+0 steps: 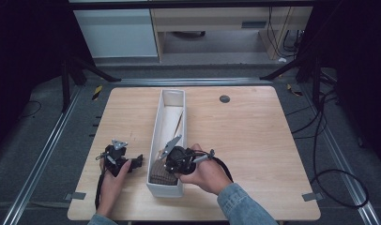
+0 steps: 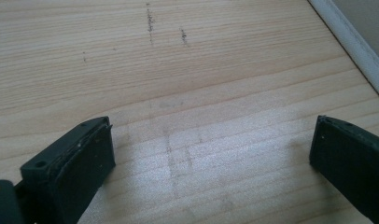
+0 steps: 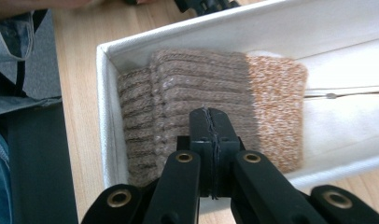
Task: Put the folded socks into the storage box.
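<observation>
A long white fabric box [image 1: 154, 136] stands lengthwise on the wooden table [image 1: 245, 140]. At its near end lies a folded knit piece [image 3: 178, 88], ribbed brown with an orange-speckled end, also seen from above [image 1: 161, 176]. My right gripper [image 3: 210, 116] hangs just over the knit, jaws pressed together with nothing visible between them; from above it [image 1: 172, 161] sits over the box's near end. My left gripper [image 2: 211, 135] stands open on bare wood left of the box [image 2: 360, 51], its tips [image 1: 138, 161] pointing toward the box wall.
The rest of the box holds a pale liner and a thin light strip [image 1: 180, 121]. A dark round grommet [image 1: 224, 99] sits in the table's far part. A denim sleeve [image 3: 19, 60] lies beside the box.
</observation>
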Demonstrator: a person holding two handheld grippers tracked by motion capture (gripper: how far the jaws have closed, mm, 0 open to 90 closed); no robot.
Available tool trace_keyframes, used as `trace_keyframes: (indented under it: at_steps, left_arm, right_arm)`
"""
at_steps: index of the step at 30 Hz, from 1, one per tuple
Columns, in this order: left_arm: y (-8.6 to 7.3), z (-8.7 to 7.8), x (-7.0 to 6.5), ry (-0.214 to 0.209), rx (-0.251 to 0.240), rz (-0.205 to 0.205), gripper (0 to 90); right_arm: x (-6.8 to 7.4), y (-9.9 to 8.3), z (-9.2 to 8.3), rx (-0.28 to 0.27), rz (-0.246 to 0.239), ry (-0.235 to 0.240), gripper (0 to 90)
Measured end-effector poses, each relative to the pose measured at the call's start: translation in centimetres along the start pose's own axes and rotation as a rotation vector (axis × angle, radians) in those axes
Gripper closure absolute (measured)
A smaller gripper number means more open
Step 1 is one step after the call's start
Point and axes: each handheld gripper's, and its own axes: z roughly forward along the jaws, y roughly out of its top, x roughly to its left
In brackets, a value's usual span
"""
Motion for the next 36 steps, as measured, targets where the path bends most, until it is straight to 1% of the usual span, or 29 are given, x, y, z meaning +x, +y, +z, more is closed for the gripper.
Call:
trace_keyframes:
  at_steps: [4,7,10,13,15,18,19,20,21,22,24,25,26,27,28,30,32,33,34,36]
  left_arm:
    - [0.0,0.0,0.0,0.000,0.001,0.000,0.0]
    - [0.0,0.0,0.0,0.000,0.000,-0.002,0.0]
    - [0.0,0.0,0.0,0.000,0.000,-0.001,0.0]
    - [0.0,0.0,0.0,0.000,0.000,-0.001,0.0]
    - [0.0,0.0,0.0,0.000,0.000,-0.001,0.0]
    - [0.0,0.0,0.0,0.000,0.000,-0.001,0.0]
    - [0.0,0.0,0.0,0.000,0.000,-0.001,0.0]
    - [0.0,0.0,0.0,0.000,0.001,-0.001,0.0]
    - [0.0,0.0,0.0,0.000,0.000,-0.001,0.0]
    - [0.0,0.0,0.0,0.000,0.001,-0.001,0.0]
    - [0.0,0.0,0.0,0.000,0.000,-0.002,0.0]
    - [0.0,0.0,0.0,0.000,0.001,-0.001,0.0]
    - [0.0,0.0,0.0,0.000,0.001,-0.001,0.0]
    - [0.0,0.0,0.0,0.000,0.001,-0.001,0.0]
    - [0.0,0.0,0.0,0.000,0.001,-0.001,0.0]
    - [0.0,0.0,0.0,0.002,-0.001,-0.003,0.0]
    - [0.0,0.0,-0.1,0.004,-0.001,-0.003,0.0]
    - [0.0,0.0,-0.1,0.004,-0.001,-0.003,0.0]
    - [0.0,0.0,-0.1,0.004,-0.001,-0.003,0.0]
    - [0.0,0.0,-0.1,0.005,-0.001,-0.004,0.0]
  right_arm:
    - [-0.5,-0.1,-0.7,-0.025,0.008,-0.014,90.0]
    - [-0.9,-0.3,-1.2,-0.042,0.026,-0.022,88.3]
    - [-1.2,-0.3,-1.6,-0.054,0.037,-0.035,82.9]
    - [-1.4,-0.4,-1.9,-0.066,0.057,-0.054,74.5]
    - [-1.6,-0.6,-2.0,-0.066,0.059,-0.066,69.0]
    - [-1.8,-0.7,-2.2,-0.069,0.069,-0.087,56.3]
    - [-1.9,-0.7,-2.2,-0.074,0.080,-0.097,51.4]
    - [-2.0,-0.8,-2.3,-0.083,0.081,-0.118,43.7]
    - [-2.1,-0.8,-2.4,-0.095,0.079,-0.148,36.4]
    - [-2.2,-0.8,-2.5,-0.101,0.088,-0.160,32.3]
    - [-2.5,-0.9,-2.7,-0.122,0.096,-0.202,18.1]
    - [-2.7,-1.0,-2.9,-0.132,0.109,-0.222,12.6]
    - [-2.9,-1.0,-3.0,-0.133,0.127,-0.234,8.6]
    - [-3.2,-1.1,-3.2,-0.141,0.142,-0.257,5.5]
    - [-3.4,-1.2,-3.4,-0.158,0.146,-0.278,4.8]
    - [-3.6,-1.5,-3.8,-0.173,0.139,-0.294,5.0]
    - [-4.1,-1.8,-4.2,-0.171,0.171,-0.324,5.0]
    - [-4.5,-2.0,-4.5,-0.178,0.195,-0.359,5.2]
    - [-4.7,-2.2,-4.7,-0.184,0.210,-0.372,5.9]
    - [-5.2,-2.6,-5.3,-0.200,0.235,-0.380,5.8]
